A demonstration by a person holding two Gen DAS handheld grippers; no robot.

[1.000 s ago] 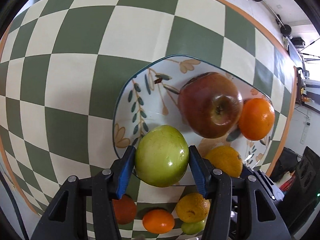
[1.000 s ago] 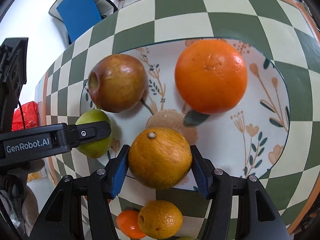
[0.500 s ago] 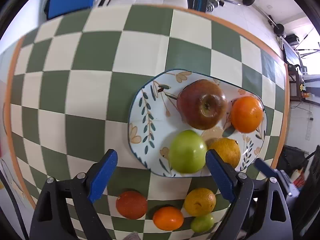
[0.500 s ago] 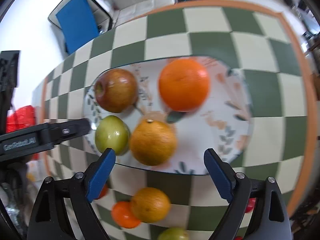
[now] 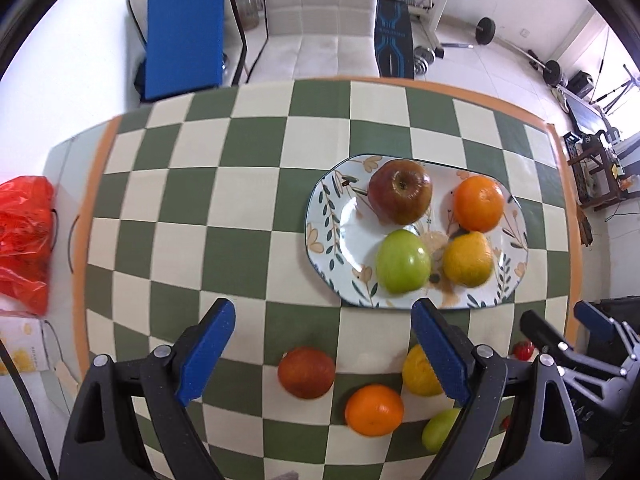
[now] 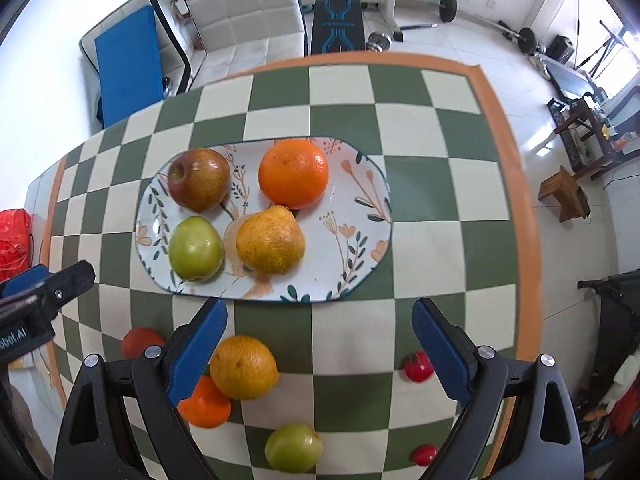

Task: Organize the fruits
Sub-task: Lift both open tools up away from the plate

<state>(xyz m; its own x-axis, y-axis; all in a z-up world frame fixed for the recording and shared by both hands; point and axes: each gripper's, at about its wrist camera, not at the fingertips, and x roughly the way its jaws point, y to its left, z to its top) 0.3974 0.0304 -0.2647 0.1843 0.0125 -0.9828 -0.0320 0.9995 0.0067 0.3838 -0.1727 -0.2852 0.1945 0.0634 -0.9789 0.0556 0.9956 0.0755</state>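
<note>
Fruit still loose on the checkered table [image 6: 424, 184]: yellow orange [image 6: 244, 367], small orange [image 6: 205, 402], green fruit [image 6: 294, 448], reddish fruit [image 5: 306, 372], plus two small red ones [image 6: 418, 367] off to the right. All of it lies on the near side of the plate [image 6: 360, 184], below both tools.

Plate already carries four: red apple [image 6: 199, 179], big orange [image 6: 293, 173], green apple [image 6: 195, 249], yellow citrus [image 6: 270, 241]. Its right third is bare, so I'd drop the next piece there.

Left gripper [image 5: 324, 354] is spread wide, nothing in it. Right gripper [image 6: 320, 350] likewise wide and empty.

Key relation as I read it: the yellow orange sits just behind the right tool's left finger, touching the small orange. The reddish fruit sits between the left tool's fingers, nearer the tips than any other piece. So left arm takes the reddish one, right arm shifts left and back for the yellow one. Round fruit, no long axis to line up. Risk: nudging the touching pair and rolling them.
</note>
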